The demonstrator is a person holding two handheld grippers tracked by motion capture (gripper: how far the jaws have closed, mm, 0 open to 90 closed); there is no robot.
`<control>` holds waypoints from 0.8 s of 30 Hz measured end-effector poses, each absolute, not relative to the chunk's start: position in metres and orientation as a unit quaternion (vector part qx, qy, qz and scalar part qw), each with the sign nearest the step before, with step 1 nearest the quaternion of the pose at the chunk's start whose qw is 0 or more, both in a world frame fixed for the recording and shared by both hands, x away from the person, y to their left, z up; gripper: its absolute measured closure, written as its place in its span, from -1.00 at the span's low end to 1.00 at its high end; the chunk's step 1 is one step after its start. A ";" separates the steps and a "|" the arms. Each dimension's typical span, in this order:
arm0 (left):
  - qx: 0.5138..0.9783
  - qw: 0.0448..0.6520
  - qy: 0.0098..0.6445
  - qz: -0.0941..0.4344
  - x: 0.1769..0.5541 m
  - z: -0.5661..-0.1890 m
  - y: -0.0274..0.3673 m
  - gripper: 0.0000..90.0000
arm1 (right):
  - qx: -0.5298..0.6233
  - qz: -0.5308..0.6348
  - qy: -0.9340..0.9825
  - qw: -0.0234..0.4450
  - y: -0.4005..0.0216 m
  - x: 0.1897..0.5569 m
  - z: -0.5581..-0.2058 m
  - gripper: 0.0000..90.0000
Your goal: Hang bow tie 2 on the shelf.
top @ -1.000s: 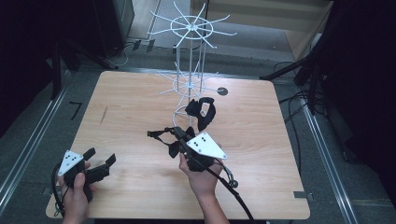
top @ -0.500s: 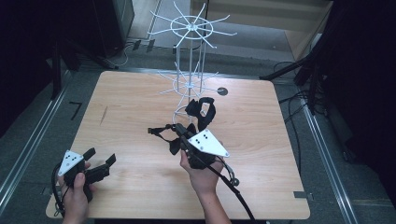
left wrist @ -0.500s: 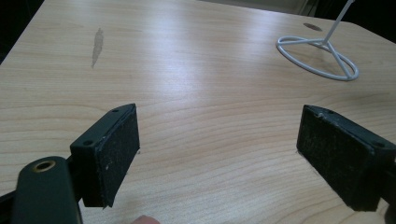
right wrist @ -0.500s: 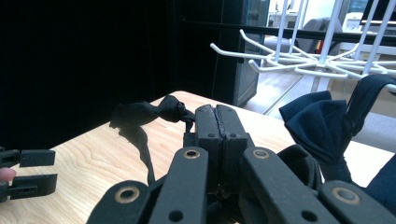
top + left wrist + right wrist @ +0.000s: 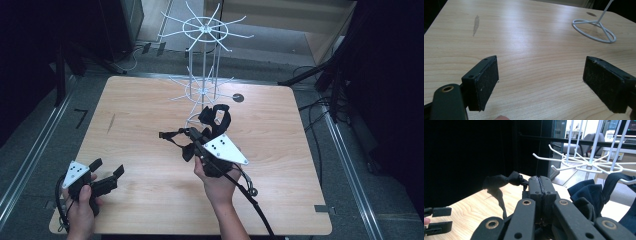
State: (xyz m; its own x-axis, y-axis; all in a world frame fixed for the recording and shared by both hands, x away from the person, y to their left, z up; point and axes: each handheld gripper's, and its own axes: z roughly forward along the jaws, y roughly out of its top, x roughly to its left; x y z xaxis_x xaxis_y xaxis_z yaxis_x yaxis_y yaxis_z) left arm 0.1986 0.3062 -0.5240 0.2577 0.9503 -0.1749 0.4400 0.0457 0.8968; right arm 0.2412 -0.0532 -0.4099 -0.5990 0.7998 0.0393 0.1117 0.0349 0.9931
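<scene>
Left gripper [image 5: 102, 179] sits low at the near left corner of the table [image 5: 150, 115], hand wrapped around its body, jaws spread wide with bare wood between them. Right gripper [image 5: 192, 135] is raised mid-table, forearm coming in from the near edge, jaws clamped tight on a black strap [image 5: 504, 181]. The strap trails left from the jaws; dark cloth [image 5: 216, 117] bunches just behind, possibly touching the white wire rack [image 5: 204, 60]. No readable writing anywhere.

Right tongs [image 5: 191, 134] nudged the black fabric strap [image 5: 172, 136] slightly up toward the white wire rack [image 5: 202, 95].
</scene>
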 end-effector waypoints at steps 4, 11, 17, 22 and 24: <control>0.636 0.473 0.546 0.269 0.199 -0.524 0.306 -0.69 | 0.346 0.603 0.659 0.288 -0.054 0.243 -0.408 1.00; 0.636 0.474 0.546 0.269 0.199 -0.524 0.306 -0.69 | 0.346 0.603 0.656 0.293 -0.056 0.246 -0.403 1.00; 0.635 0.475 0.547 0.269 0.199 -0.524 0.306 -0.69 | 0.348 0.602 0.654 0.297 -0.057 0.248 -0.400 1.00; 0.634 0.476 0.548 0.268 0.199 -0.524 0.306 -0.69 | 0.349 0.602 0.653 0.299 -0.057 0.251 -0.397 1.00; 0.634 0.476 0.548 0.268 0.199 -0.524 0.306 -0.69 | 0.349 0.601 0.652 0.302 -0.057 0.253 -0.396 1.00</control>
State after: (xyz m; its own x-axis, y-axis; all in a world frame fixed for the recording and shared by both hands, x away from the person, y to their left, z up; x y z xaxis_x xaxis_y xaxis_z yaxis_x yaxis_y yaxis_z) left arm 0.1987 0.3062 -0.5242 0.2561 0.9496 -0.1806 0.4390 0.0522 0.8970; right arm 0.2534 -0.0572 -0.3958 -0.5742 0.8183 0.0267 0.0928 0.0326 0.9952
